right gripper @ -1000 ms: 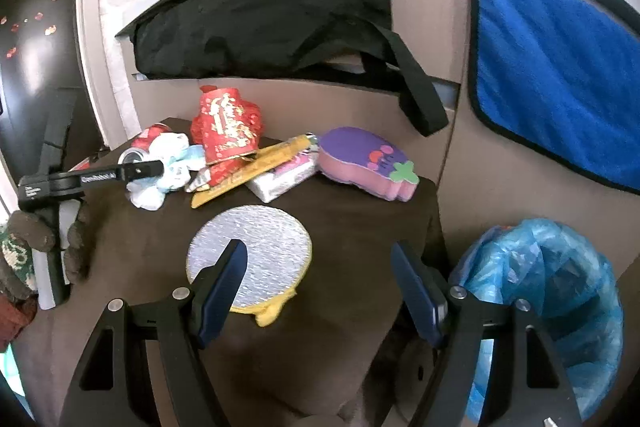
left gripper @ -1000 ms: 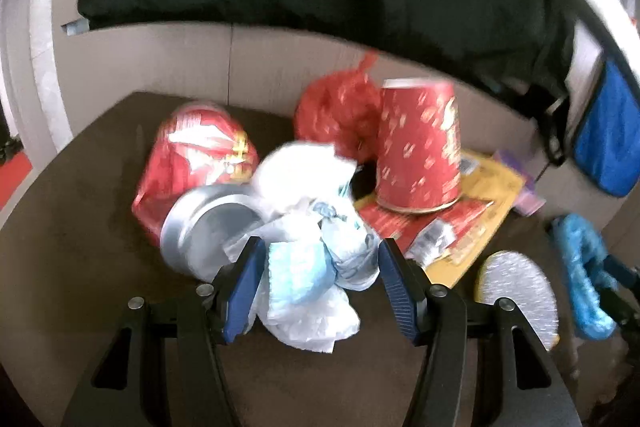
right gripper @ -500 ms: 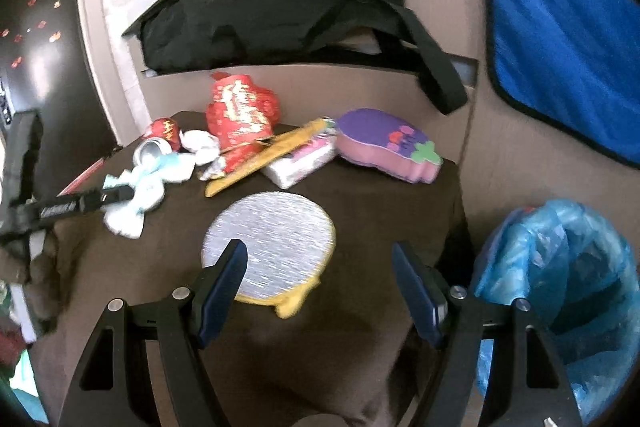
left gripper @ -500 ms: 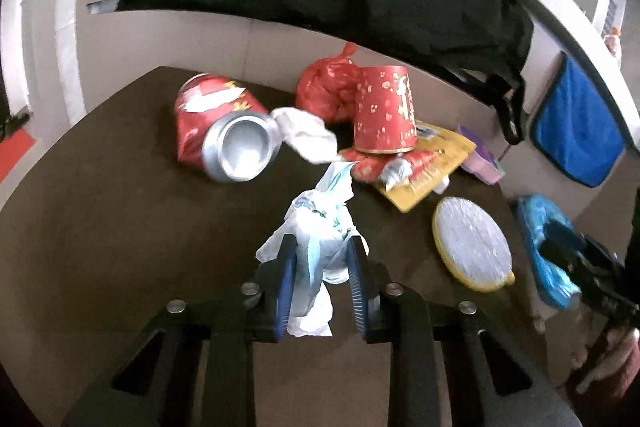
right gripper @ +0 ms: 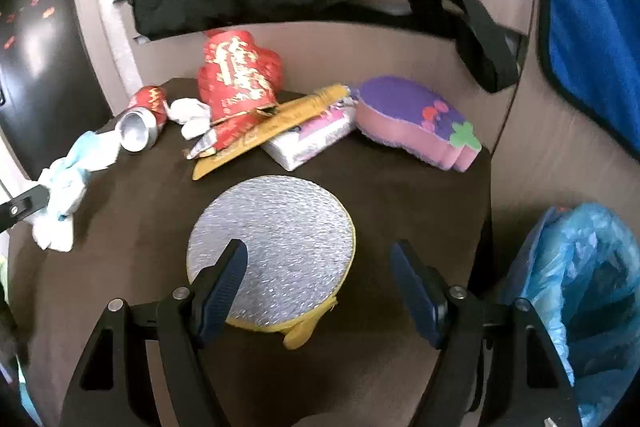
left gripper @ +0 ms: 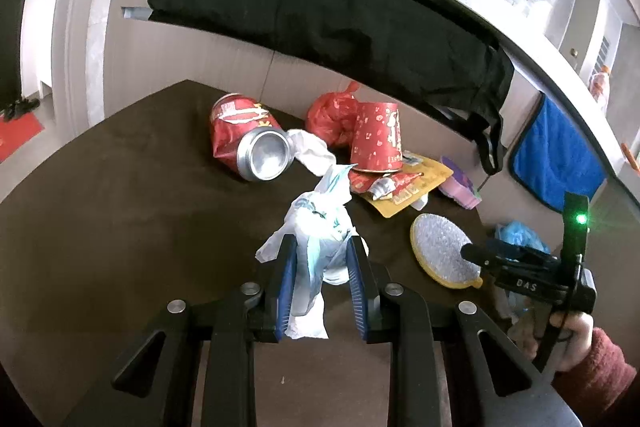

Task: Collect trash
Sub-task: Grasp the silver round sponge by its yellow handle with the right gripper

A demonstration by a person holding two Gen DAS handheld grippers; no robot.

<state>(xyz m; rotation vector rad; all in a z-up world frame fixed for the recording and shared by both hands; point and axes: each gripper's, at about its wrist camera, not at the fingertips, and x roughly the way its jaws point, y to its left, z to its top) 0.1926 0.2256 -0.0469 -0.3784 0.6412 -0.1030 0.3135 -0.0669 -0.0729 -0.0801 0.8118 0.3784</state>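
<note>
My left gripper (left gripper: 322,243) is shut on a crumpled white and pale blue plastic wad (left gripper: 316,215), held just above the dark table (left gripper: 120,207). The right wrist view shows the same wad (right gripper: 64,183) at the far left. Behind it lie a dented red can (left gripper: 256,147), a white tissue (left gripper: 312,151), a red bag (left gripper: 332,119) and an upturned red paper cup (left gripper: 376,137). My right gripper (right gripper: 318,251) stands open and empty over a round silver pad (right gripper: 280,235). A blue trash bag (right gripper: 580,291) hangs open beside the table's right edge.
A yellow packet (left gripper: 416,183) and red wrapper lie under the cup. A tissue pack (right gripper: 316,135) and a purple-pink sponge (right gripper: 412,119) sit at the back right. A black bag (left gripper: 320,7) and a blue towel (right gripper: 592,7) hang behind. A red-sleeved hand (left gripper: 580,339) holds the right gripper.
My left gripper closed on the wad and pulled it back from the can and cup, slightly upward. My right gripper, still open, sank closer to the silver pad.
</note>
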